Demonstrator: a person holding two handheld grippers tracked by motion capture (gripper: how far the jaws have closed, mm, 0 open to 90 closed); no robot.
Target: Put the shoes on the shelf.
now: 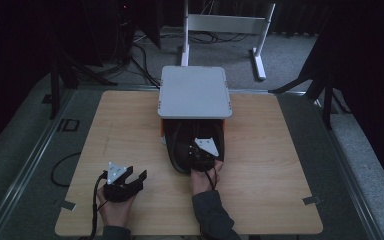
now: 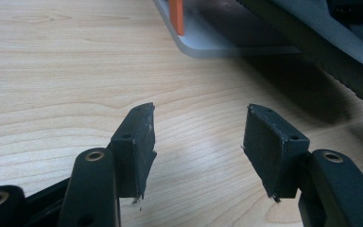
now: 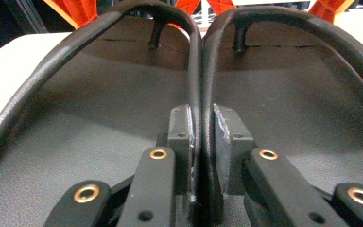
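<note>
A pair of black flip-flops (image 1: pixel 182 145) lies side by side, toes under a small rack with a white top (image 1: pixel 195 92) and orange legs (image 3: pixel 78 9). My right gripper (image 1: pixel 203 152) reaches over their heel end. In the right gripper view this gripper (image 3: pixel 202 118) is shut on the two inner straps (image 3: pixel 196 66), pinching them together between the left footbed (image 3: pixel 113 94) and the right footbed (image 3: pixel 293 94). My left gripper (image 1: pixel 136 175) rests low at the table's front left, apart from the flip-flops. Its jaws (image 2: pixel 199 123) stand open over bare wood with nothing between them.
The wooden table (image 1: pixel 270 160) has free room left and right of the rack. The left gripper view shows an orange leg (image 2: pixel 177 16) on the rack's pale base (image 2: pixel 208 45) and a dark flip-flop edge (image 2: pixel 321 52). A white frame (image 1: pixel 225 22) stands behind on the floor.
</note>
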